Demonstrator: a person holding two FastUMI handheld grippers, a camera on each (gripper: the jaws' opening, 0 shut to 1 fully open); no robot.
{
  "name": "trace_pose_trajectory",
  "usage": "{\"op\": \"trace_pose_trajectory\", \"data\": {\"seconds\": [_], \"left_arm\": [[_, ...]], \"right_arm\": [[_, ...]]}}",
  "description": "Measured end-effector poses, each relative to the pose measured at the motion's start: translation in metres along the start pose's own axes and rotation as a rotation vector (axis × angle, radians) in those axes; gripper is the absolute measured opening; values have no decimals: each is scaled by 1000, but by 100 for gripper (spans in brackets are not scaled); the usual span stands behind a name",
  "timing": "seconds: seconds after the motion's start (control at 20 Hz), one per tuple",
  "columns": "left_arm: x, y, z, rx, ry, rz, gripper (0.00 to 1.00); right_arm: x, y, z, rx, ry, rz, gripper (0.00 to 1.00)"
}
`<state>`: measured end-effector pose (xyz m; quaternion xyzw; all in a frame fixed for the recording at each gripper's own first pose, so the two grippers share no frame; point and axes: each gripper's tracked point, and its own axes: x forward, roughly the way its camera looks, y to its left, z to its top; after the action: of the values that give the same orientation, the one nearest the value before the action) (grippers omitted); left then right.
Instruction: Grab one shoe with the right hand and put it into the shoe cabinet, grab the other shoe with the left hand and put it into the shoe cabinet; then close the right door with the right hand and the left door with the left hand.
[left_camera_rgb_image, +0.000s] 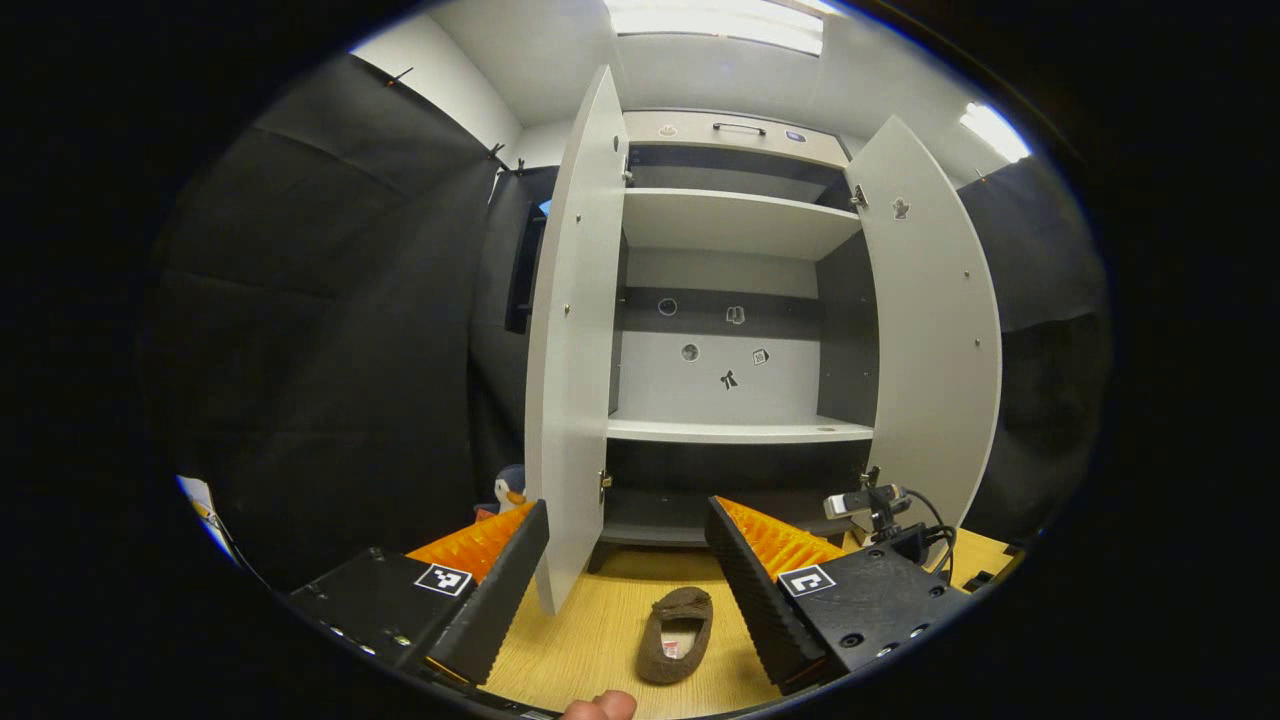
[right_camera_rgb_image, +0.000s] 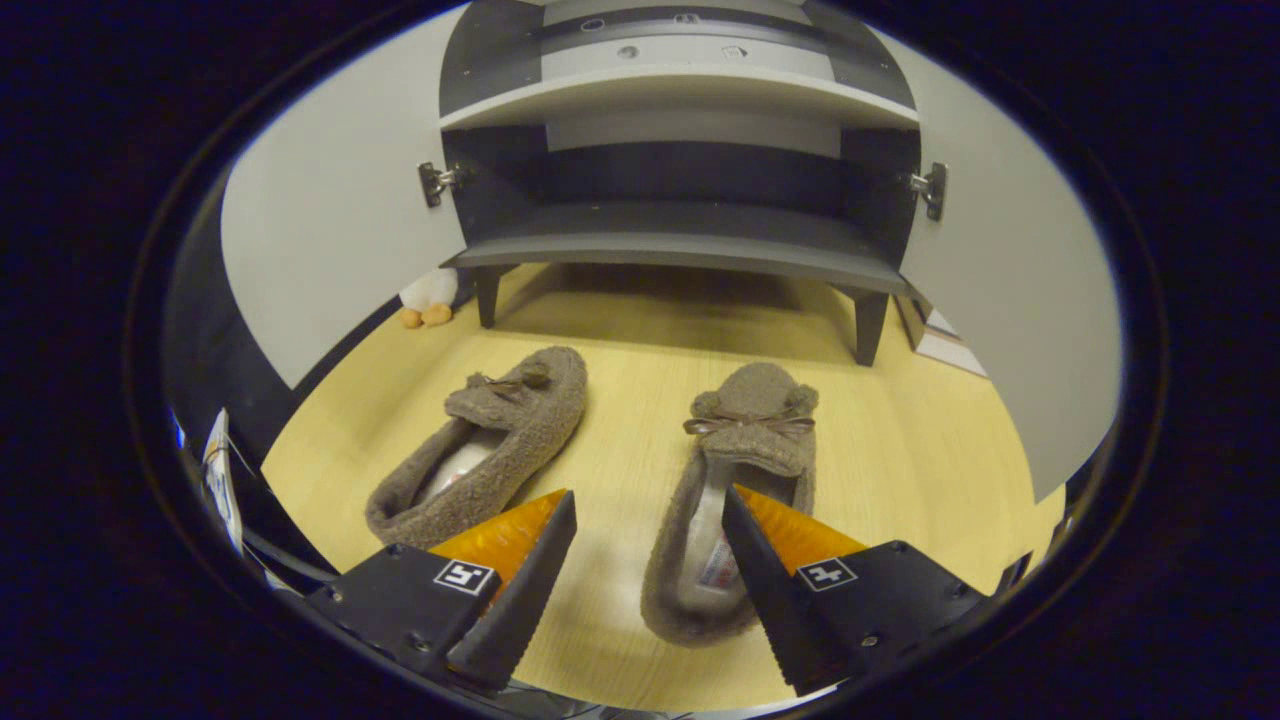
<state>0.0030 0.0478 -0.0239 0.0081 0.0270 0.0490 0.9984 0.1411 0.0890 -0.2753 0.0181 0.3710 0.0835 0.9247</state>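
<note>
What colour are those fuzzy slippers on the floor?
Brownish grey, each slipper with a small bow; the right gripper view shows them best.

Recording booth: black cloth walls (left_camera_rgb_image: 330, 330), webcam (left_camera_rgb_image: 865, 503), open shoe cabinet (left_camera_rgb_image: 735, 300).

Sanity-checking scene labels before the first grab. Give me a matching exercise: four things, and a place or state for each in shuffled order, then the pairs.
Things:
1. right gripper
2. shoe with the flat bow
3. cabinet doors
4. stuffed toy

Places or states:
A. swung wide open
B. on the floor beside the cabinet leg, under the left door
C. open, fingers astride one shoe's heel end, not pressing it
D. on the wooden floor, toe toward the cabinet, right of the other shoe

Pairs: 1-C, 2-D, 3-A, 4-B
</note>
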Motion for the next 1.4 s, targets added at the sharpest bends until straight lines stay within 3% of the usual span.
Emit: {"op": "trace_pose_trajectory", "data": {"seconds": [0.15, 0.3, 0.5, 0.65, 0.7, 0.75, 0.8, 0.9, 1.0, 1.15, 1.4], "left_arm": [[2, 3, -1, -6, 4, 5, 95], [5, 5, -2, -10, 6, 7, 95], [8, 5, -4, -12, 8, 3, 95], [8, 6, -5, -16, 10, 2, 95], [9, 6, -5, -18, 10, 2, 95], [9, 7, -5, -19, 12, 2, 95], [10, 7, -7, -20, 21, -1, 95], [11, 6, -8, -24, 29, -5, 95], [11, 4, -8, -26, 27, -9, 95], [12, -1, -8, -23, 29, -18, 95], [13, -17, -11, -26, 29, -50, 95]], "right_arm": [[15, -5, 3, 22, 1, -24, 91], [24, -11, -1, 7, 6, -64, 75], [36, -20, -2, -36, -6, -142, 65], [38, -29, 0, -54, -35, -200, 47], [38, -28, 0, -69, -55, -193, 35], [40, -32, 3, -86, -102, -197, 34], [38, -30, 7, -88, -137, -175, 19], [35, -26, 8, -92, -154, -134, 10], [31, -25, 11, -90, -171, -107, 7], [17, -35, 23, -159, -230, -129, 5], [-37, -30, 51, -232, -321, -105, 5]]}}
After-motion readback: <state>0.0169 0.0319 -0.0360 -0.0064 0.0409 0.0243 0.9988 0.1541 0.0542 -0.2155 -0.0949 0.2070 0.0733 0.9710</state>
